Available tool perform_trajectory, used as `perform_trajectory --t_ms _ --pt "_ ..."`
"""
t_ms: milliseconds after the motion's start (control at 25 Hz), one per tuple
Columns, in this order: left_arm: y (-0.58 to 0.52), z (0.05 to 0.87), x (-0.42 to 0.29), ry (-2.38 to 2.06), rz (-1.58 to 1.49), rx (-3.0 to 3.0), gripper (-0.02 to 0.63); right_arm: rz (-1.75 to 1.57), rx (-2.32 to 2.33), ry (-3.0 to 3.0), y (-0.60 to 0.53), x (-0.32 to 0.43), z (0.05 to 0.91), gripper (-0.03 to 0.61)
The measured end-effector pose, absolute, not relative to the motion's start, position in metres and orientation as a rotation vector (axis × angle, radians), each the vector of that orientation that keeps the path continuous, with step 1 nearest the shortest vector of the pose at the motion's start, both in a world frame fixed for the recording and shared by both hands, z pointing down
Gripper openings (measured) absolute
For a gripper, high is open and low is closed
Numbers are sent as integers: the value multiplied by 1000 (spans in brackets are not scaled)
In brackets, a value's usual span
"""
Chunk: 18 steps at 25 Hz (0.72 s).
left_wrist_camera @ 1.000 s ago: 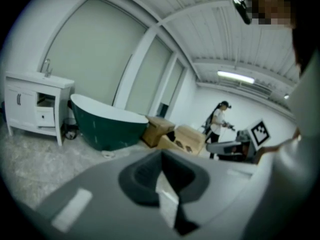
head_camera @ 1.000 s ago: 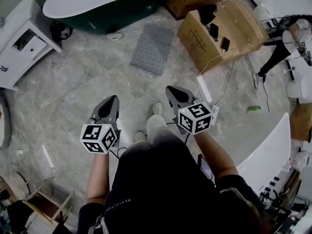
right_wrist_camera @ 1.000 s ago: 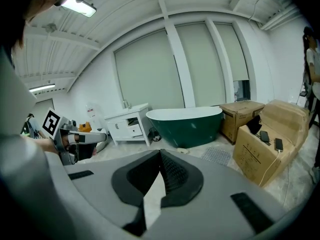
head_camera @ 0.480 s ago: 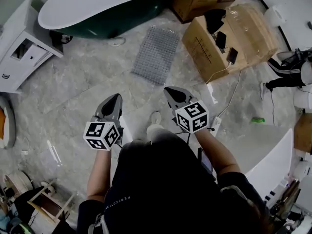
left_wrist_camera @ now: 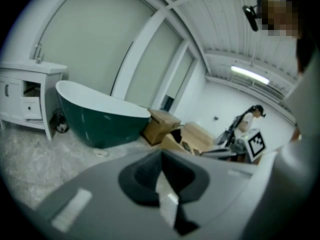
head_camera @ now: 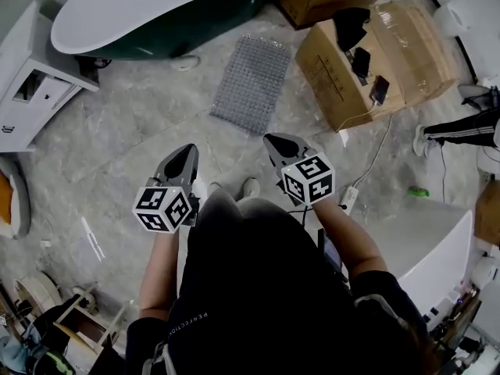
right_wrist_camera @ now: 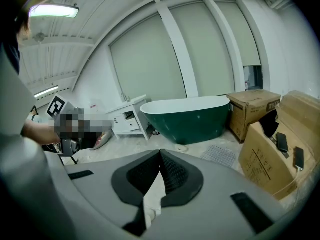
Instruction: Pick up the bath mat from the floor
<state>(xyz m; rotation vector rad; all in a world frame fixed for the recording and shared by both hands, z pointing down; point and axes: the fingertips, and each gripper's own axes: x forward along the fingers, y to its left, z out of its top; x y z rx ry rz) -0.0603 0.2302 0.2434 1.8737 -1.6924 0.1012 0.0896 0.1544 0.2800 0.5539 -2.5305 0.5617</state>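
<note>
While I'm standing on the floor (head_camera: 117,139), head view's showing the bath mat (head_camera: 250,84) lying flat ahead of me, betw. the green tub (head_camera: 187,41) and a cardboard box (head_camera: 344,76), well apart from both grippers. I'm holding L gripper (head_camera: 187,148) and R gripper (head_camera: 275,139) side by side, pointing fwd.
L gripper view: my fingers (left_wrist_camera: 140,176) are pressing together, nothing betw. them.
R gripper view: fingers pressing together too, empty; mat's lying beyond them, nr the tub.
</note>
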Motion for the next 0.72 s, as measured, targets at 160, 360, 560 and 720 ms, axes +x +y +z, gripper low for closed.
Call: perform_trajectory --t_ms 160,360,560,720 --pt "208 249 -72 -1656 163 1924 6 628 599 -2503 139 82 289 0" --pt "167 263 -89 -1576 248 2001 6 690 690 -2460 113 67 298 0" --pt "121 280 -115 -1475 369 2064 6 751 827 -2391 91 48 310 0" --pt "91 293 -142 -1399 420 2100 6 797 929 -2335 74 26 321 0"
